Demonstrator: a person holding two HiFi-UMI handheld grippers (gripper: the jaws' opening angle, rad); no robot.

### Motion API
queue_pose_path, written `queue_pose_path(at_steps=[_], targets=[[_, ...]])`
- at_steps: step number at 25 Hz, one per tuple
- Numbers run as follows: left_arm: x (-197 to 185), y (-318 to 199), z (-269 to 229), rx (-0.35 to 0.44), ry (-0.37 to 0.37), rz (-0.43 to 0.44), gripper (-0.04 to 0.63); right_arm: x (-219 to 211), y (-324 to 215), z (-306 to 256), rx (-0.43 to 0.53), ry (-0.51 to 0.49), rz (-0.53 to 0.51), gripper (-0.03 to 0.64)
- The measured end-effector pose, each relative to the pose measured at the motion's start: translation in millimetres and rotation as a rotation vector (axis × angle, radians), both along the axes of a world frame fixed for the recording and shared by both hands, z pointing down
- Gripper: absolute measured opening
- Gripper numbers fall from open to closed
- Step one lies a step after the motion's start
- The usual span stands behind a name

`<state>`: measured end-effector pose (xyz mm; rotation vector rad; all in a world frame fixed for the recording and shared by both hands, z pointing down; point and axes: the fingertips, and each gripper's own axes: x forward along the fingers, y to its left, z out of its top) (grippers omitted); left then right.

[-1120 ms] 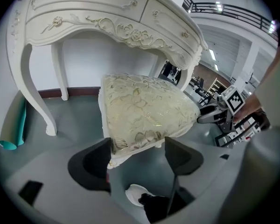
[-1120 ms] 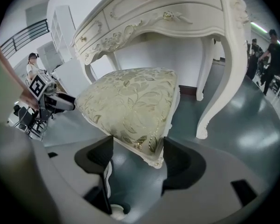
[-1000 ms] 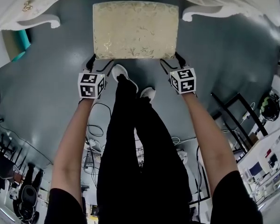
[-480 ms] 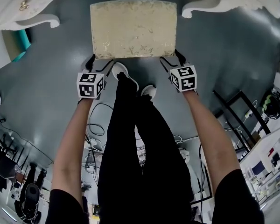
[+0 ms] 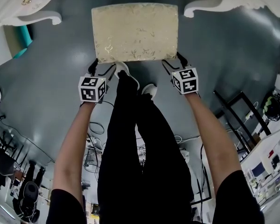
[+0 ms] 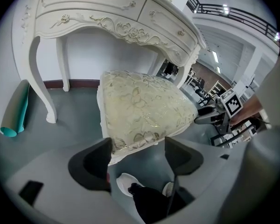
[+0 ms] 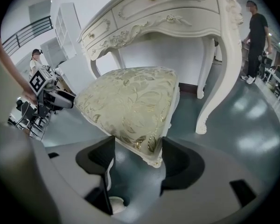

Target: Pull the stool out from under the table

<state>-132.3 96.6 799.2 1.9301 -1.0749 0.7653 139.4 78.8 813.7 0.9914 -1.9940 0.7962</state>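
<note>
The stool [image 5: 135, 31] has a cream cushion with a gold leaf pattern and stands on the grey floor, just in front of the white table [image 5: 32, 10]. My left gripper [image 5: 100, 68] is shut on its near left corner. In the left gripper view one pad [image 6: 95, 164] lies against the cushion's side and the other against its front edge, with the left gripper [image 6: 137, 160] astride the stool [image 6: 140, 113]. My right gripper [image 5: 172, 63] is shut on the near right corner. There the stool [image 7: 130, 104] fills the gap of the right gripper [image 7: 137, 157].
The table's curved legs [image 5: 46, 18] flank the stool. A teal roll [image 5: 22, 38] leans at the left. My legs and white shoes [image 5: 126, 76] stand just behind the stool. Cables [image 5: 95, 127] lie on the floor, a black frame [image 5: 238, 115] stands right. A person [image 7: 257, 36] stands beyond the table.
The stool and both grippers have come a little toward me, away from the table. The grips at both corners look unchanged.
</note>
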Motion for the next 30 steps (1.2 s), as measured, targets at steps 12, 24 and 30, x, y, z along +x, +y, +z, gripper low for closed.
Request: queue_pose_path(at_steps=[12, 24, 30], targets=[[0, 42, 6, -0.042, -0.012, 0.007, 0.364, -1, 40, 5, -0.024, -0.003, 0.004, 0.33], [2, 60, 4, -0.037, -0.017, -0.009, 0.364, -2, 55, 5, -0.019, -0.003, -0.006, 0.33], [6, 70, 2, -0.025, -0.014, 0.016, 0.364, 3, 63, 4, 0.008, -0.004, -0.013, 0.33]])
